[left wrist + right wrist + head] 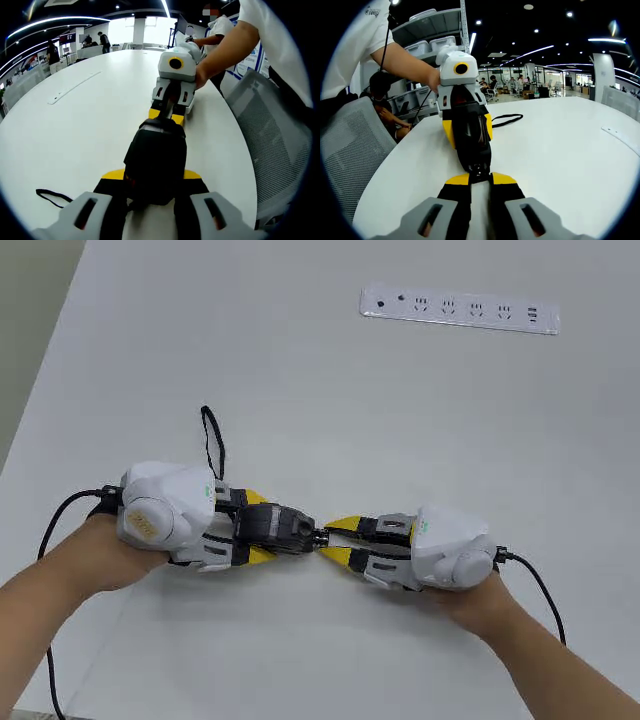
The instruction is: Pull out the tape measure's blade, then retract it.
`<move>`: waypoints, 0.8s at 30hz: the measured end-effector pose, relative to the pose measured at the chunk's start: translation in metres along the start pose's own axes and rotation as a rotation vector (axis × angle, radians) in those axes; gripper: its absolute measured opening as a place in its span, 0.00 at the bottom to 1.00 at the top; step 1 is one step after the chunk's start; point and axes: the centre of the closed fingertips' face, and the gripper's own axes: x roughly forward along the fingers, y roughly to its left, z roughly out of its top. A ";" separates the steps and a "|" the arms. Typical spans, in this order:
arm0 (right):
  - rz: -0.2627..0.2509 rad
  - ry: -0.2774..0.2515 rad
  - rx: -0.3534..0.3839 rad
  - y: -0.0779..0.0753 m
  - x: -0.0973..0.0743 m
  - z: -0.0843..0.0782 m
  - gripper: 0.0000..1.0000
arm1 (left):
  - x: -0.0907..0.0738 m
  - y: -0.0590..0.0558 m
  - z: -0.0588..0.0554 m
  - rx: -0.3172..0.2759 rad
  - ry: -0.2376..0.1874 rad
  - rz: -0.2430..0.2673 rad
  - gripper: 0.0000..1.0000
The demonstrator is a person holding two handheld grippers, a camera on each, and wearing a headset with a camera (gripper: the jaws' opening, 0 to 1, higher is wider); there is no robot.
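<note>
My left gripper (260, 527) clamped on black tape measure (287, 528), jaws spread to case width. My right gripper (328, 538) almost closed, tips pinching blade tip (478, 169) at tape measure's mouth. Blade looks fully in, so I judge pull-out not yet begun. Next move: draw right gripper straight away from tape measure, case kept steady. Wrist strap (212, 440) trails behind tape measure. White table (400, 420) beneath. Power strip (458, 310) well beyond tape measure. Open office around, ceiling lights on.

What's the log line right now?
left claw: shut on tape | right claw: shut on blade tip | pull: not begun
</note>
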 end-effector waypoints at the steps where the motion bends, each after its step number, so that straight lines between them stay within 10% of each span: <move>1: -0.001 -0.002 0.005 0.000 -0.001 0.000 0.12 | 0.000 0.000 0.000 0.000 -0.001 -0.001 0.32; 24: 0.011 -0.002 0.021 0.001 -0.013 -0.004 0.10 | 0.001 0.000 -0.002 0.003 -0.003 -0.003 0.32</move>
